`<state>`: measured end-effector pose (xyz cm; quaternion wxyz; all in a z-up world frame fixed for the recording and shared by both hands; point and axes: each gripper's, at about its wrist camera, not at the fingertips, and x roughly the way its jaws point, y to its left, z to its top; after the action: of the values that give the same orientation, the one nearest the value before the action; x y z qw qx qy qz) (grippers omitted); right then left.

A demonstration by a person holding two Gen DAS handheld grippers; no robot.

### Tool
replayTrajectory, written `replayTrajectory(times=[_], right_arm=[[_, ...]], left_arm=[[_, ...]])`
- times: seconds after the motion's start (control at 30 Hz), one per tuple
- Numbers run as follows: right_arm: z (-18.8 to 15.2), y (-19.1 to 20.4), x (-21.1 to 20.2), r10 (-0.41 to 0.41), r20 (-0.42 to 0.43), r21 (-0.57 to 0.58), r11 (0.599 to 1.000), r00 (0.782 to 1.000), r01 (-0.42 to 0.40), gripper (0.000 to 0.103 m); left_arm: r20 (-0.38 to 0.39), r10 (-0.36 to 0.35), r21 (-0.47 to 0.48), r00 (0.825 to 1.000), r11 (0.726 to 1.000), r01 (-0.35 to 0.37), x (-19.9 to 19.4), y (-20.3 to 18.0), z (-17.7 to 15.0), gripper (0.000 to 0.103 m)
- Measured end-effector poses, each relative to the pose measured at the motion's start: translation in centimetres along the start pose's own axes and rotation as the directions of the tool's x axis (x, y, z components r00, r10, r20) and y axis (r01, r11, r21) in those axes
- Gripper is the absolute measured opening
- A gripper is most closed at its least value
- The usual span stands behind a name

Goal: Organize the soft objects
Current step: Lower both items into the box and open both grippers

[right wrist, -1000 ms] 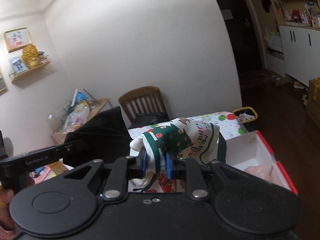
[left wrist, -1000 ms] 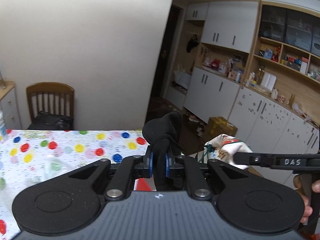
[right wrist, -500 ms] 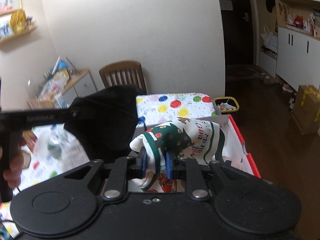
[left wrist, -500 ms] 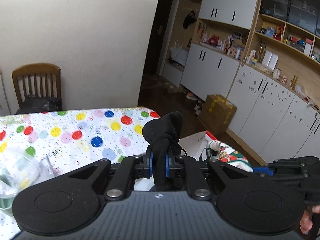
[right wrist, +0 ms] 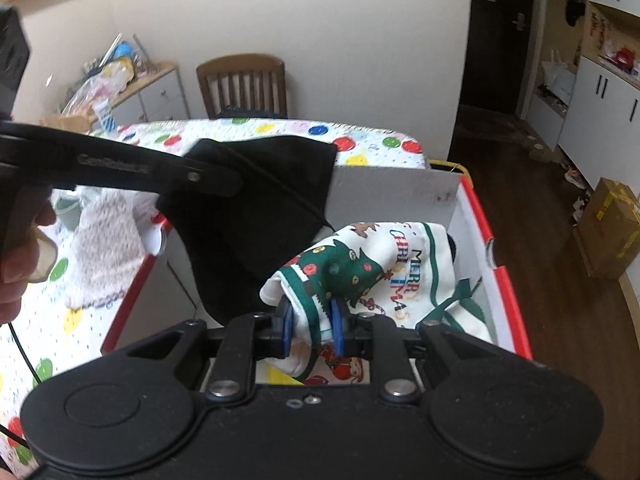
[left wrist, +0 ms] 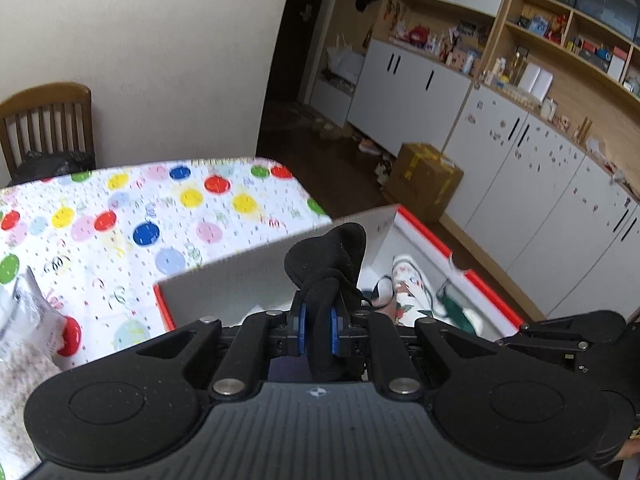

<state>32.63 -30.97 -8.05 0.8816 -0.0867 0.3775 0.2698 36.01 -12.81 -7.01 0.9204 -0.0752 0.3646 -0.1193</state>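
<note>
The left tool (left wrist: 318, 330) was closed on a black fabric face mask (left wrist: 328, 256), a bunch of which was pinched between the blue pads while the rest stood up above them. In the right wrist view the mask (right wrist: 256, 200) was seen hanging from that tool over the near-left corner of the white cardboard box with red edges (right wrist: 516, 312). The right tool (right wrist: 310, 330) was clamped on a white Christmas-print cloth with green trim (right wrist: 384, 264), whose long axis ran away from the tool toward the box's far-right wall, most of it already inside the box.

Relative to the box, both soft things lay directly ahead of and below their tools; the right tool was judged deeper in, so release there seemed nearer.

Compared with one second before, both tools had been tilted downward and brought over the box, which then filled each view; the polka-dot covered table (left wrist: 120, 216) lay to the box's left.
</note>
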Motion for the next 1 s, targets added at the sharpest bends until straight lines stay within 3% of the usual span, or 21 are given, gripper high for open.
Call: replayTrajectory(times=[0.33, 0.83, 1.0], right_arm=[[-0.7, 0.7, 1.4, 0.023, -0.043, -0.022, 0.999, 0.999, -0.024, 0.021], [-1.3, 1.9, 3.1, 0.027, -0.079, -0.003, 1.0, 0.997, -0.027, 0.028], [-1.4, 2.2, 2.9, 0.02, -0.074, -0.011, 1.0, 0.997, -0.021, 0.041]], left_arm=[[-0.129, 0.03, -0.006, 0.991, 0.999, -0.031, 2.6, 0.6, -1.8, 0.011], [-0.175, 0.062, 0.038, 0.983, 0.998, -0.057, 3.0, 0.1, -2.8, 0.013], [-0.179, 0.073, 0.042, 0.981, 0.997, -0.067, 2.6, 0.1, -3.0, 0.016]])
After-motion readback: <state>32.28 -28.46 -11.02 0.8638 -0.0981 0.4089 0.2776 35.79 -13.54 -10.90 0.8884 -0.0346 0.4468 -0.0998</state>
